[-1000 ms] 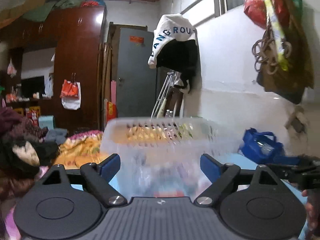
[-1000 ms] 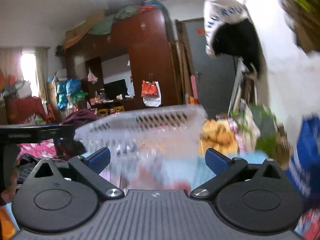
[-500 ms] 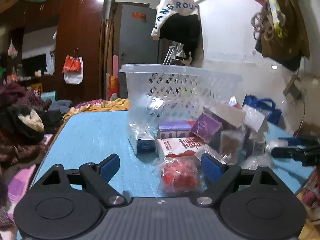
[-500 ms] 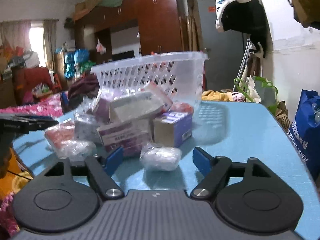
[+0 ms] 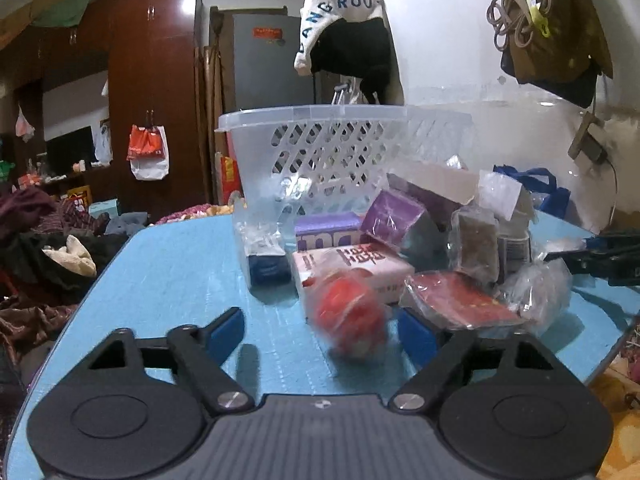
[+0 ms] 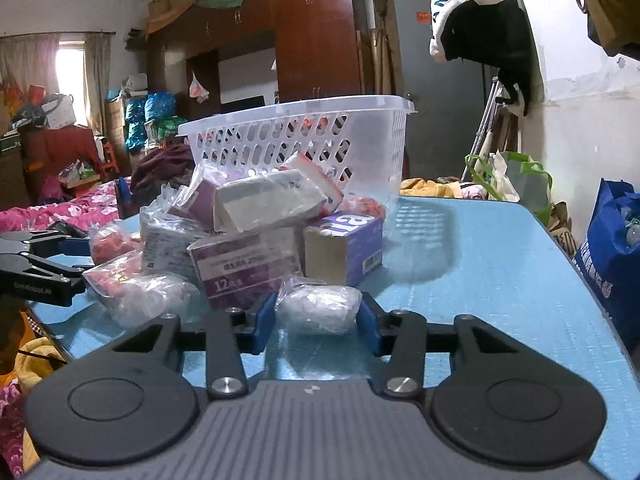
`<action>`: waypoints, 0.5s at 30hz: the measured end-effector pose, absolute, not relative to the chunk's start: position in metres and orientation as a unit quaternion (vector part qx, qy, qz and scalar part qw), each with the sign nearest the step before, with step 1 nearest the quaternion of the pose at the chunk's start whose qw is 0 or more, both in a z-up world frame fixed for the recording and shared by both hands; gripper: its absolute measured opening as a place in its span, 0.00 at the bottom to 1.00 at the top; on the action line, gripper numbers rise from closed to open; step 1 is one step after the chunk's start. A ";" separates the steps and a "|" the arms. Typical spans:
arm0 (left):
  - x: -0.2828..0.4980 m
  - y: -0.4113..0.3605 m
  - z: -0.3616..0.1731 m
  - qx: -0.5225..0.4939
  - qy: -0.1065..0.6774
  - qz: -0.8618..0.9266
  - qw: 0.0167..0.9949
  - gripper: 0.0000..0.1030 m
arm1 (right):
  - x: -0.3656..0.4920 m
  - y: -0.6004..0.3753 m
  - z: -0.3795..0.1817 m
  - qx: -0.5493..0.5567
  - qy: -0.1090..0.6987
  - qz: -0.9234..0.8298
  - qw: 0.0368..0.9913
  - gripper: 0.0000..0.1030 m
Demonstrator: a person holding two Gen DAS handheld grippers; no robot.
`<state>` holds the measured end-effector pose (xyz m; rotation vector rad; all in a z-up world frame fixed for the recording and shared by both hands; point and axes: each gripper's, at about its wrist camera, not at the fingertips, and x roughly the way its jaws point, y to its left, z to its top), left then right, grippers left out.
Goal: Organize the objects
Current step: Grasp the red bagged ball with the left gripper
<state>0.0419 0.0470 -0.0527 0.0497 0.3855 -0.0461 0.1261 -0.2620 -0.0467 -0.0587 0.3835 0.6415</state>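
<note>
A clear plastic basket [image 5: 344, 148] stands on the blue table [image 5: 168, 272], also in the right wrist view [image 6: 304, 140]. A pile of boxes and wrapped packets [image 5: 400, 248] lies in front of it. My left gripper [image 5: 320, 330] is open, with a blurred red wrapped packet [image 5: 350, 320] between its fingers near the right one. My right gripper [image 6: 316, 318] has closed on a white wrapped packet [image 6: 318, 306] on the table, both pads touching it. Purple boxes [image 6: 248, 268] lie just beyond.
The table's right edge [image 6: 600, 304] has a blue bag [image 6: 616, 248] beside it. Clothes are piled left of the table [image 5: 48, 248]. A wardrobe [image 5: 152, 92] and a door [image 5: 264, 80] stand behind. Bags hang on the right wall [image 5: 552, 28].
Both grippers have come down from the raised basket to the table. The right gripper narrowed onto the white packet. The red packet now sits blurred between the left fingers.
</note>
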 end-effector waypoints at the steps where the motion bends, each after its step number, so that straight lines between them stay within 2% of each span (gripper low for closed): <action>1: 0.041 0.048 -0.052 0.025 0.187 -0.024 0.982 0.68 | 0.126 -0.262 -0.046 -0.029 0.187 0.314 0.931 0.46; 2: 0.040 0.047 -0.053 0.025 0.186 -0.025 0.982 0.64 | 0.126 -0.263 -0.046 -0.029 0.186 0.314 0.931 0.46; 3: 0.040 0.048 -0.053 0.025 0.185 -0.025 0.982 0.55 | 0.126 -0.264 -0.046 -0.029 0.184 0.313 0.931 0.46; 4: 0.039 0.049 -0.053 0.022 0.183 -0.028 0.982 0.53 | 0.125 -0.265 -0.045 -0.028 0.183 0.312 0.932 0.46; 15: 0.030 0.060 -0.038 0.006 0.155 -0.021 0.988 0.50 | 0.125 -0.278 -0.037 -0.014 0.166 0.303 0.938 0.46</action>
